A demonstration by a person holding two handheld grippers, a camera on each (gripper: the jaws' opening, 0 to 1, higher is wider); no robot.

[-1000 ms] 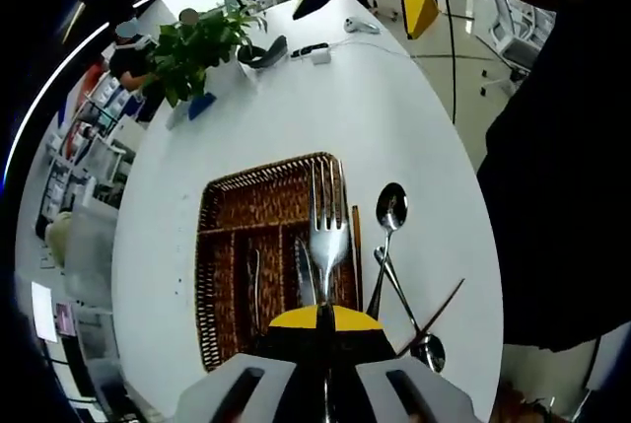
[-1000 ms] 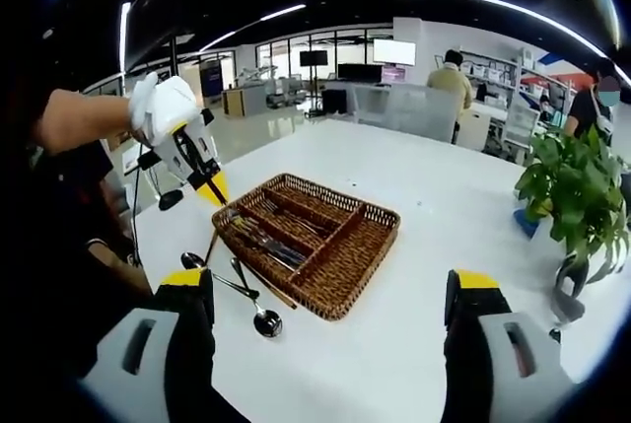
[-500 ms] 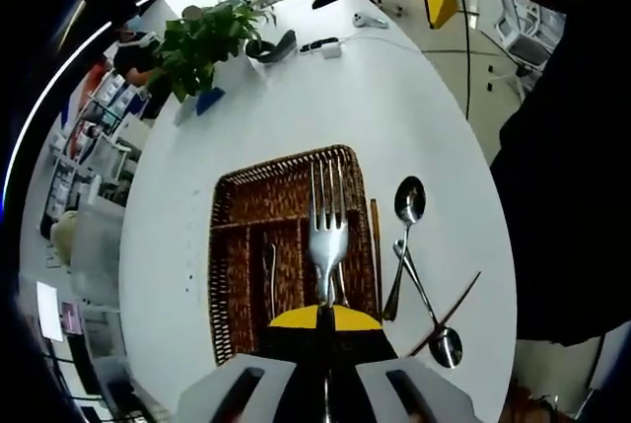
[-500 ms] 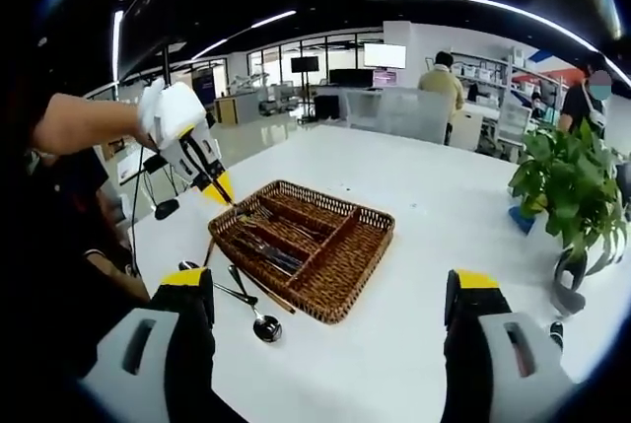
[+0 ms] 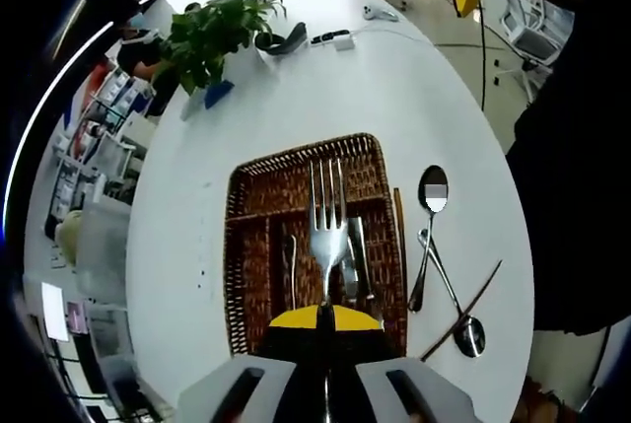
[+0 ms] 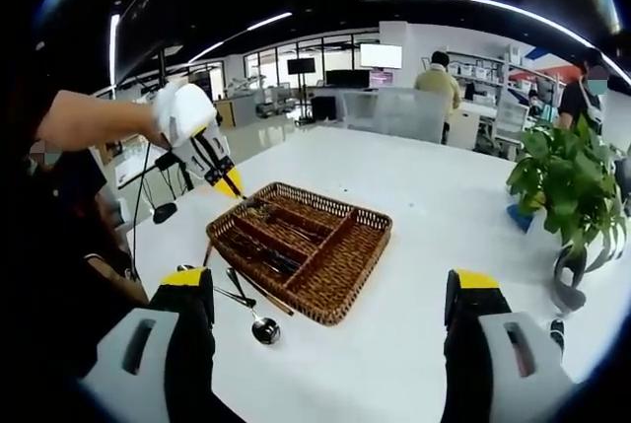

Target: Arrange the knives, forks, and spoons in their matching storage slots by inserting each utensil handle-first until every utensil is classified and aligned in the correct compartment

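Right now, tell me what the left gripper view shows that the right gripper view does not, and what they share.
Left gripper view alone: the fork clamped in the left gripper, tines forward over the basket, and white gadgets on the far table. Right gripper view alone: the right gripper with fingers wide apart and empty, plus people at desks behind. Both: the wicker basket with cutlery inside, two spoons on the table beside it, the potted plant.

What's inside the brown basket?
The basket holds several metal utensils in its long slots. The fork in the left claw hides part.
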